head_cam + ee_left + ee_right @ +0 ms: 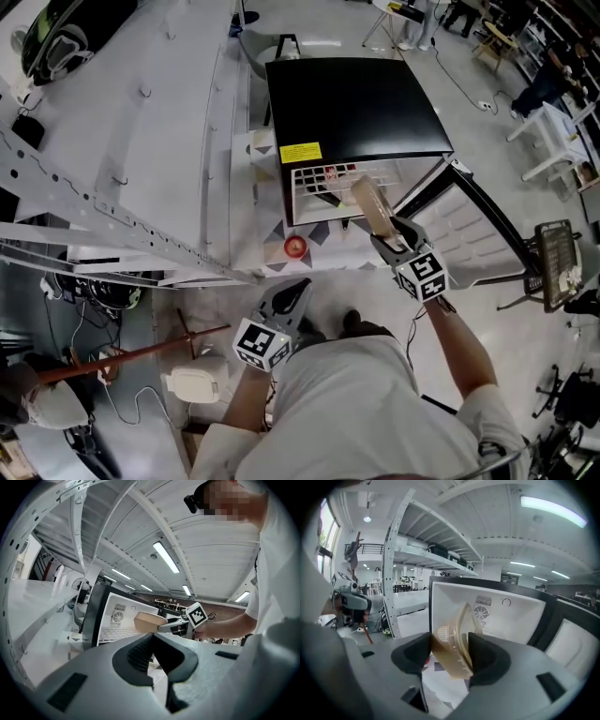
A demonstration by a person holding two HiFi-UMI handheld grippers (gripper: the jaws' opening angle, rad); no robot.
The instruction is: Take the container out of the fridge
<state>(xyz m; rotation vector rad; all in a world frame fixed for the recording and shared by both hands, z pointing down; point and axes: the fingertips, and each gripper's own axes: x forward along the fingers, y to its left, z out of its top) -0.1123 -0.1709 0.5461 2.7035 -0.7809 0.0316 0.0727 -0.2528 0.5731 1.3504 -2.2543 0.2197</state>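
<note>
The black-topped small fridge [356,108] stands with its door [469,234] swung open to the right and its white wire shelf [323,183] showing. My right gripper [384,234] is shut on a tan, translucent container [372,206], held tilted in the air just in front of the fridge opening. In the right gripper view the container [454,639] sits between the two dark pads [417,656], with the fridge's white inside [487,606] behind it. My left gripper [298,289] hangs lower and to the left, shut and holding nothing; its view shows the container [149,622] ahead.
A small red object [295,247] lies on the patterned surface [267,258] in front of the fridge. Grey metal shelving [112,225] runs along the left. A red-brown stick [141,352] and a white object [194,384] lie on the floor at lower left.
</note>
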